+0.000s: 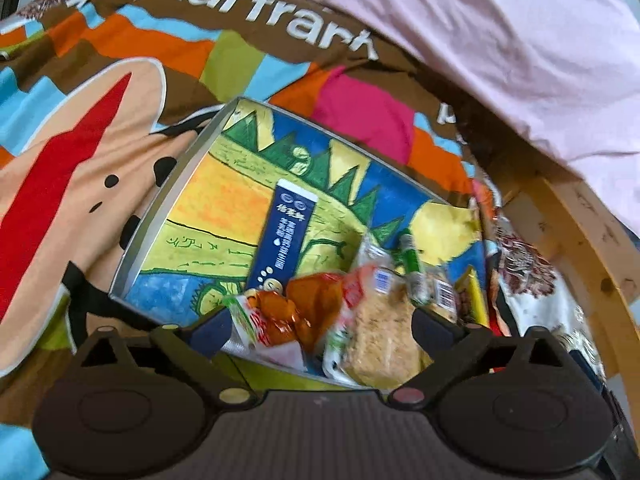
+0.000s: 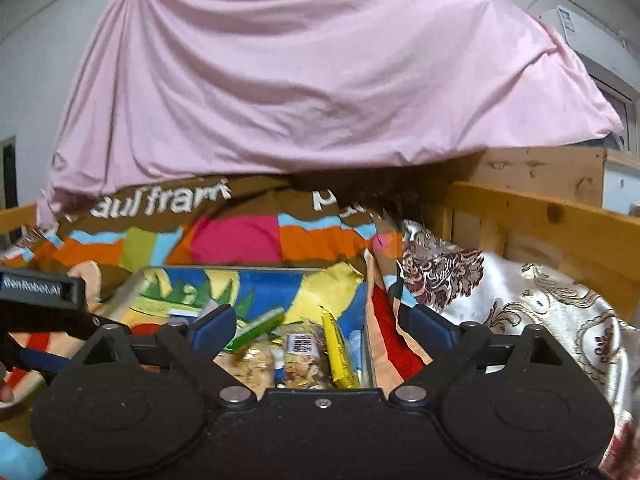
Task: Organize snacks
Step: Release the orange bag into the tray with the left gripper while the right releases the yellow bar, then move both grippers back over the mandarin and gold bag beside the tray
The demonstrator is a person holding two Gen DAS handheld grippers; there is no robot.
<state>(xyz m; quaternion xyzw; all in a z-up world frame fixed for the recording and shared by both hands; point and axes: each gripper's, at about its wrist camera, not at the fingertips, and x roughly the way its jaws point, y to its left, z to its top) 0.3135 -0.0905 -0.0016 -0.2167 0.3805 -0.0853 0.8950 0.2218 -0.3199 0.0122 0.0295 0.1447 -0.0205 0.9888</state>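
Snack packets (image 1: 352,312) heaped in near right corner of colourful box (image 1: 224,184), blue carton (image 1: 280,240) just beyond, on patterned blanket (image 1: 80,160). Above, left gripper (image 1: 320,328) and right gripper (image 2: 316,320) spread wide, grasping nothing.

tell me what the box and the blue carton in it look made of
Box: likely metal tin; thin grey walls with dull sheen, printed colourful floor. Blue carton: looks like coated paperboard; sharp folded edges, flat printed faces, slight gloss.
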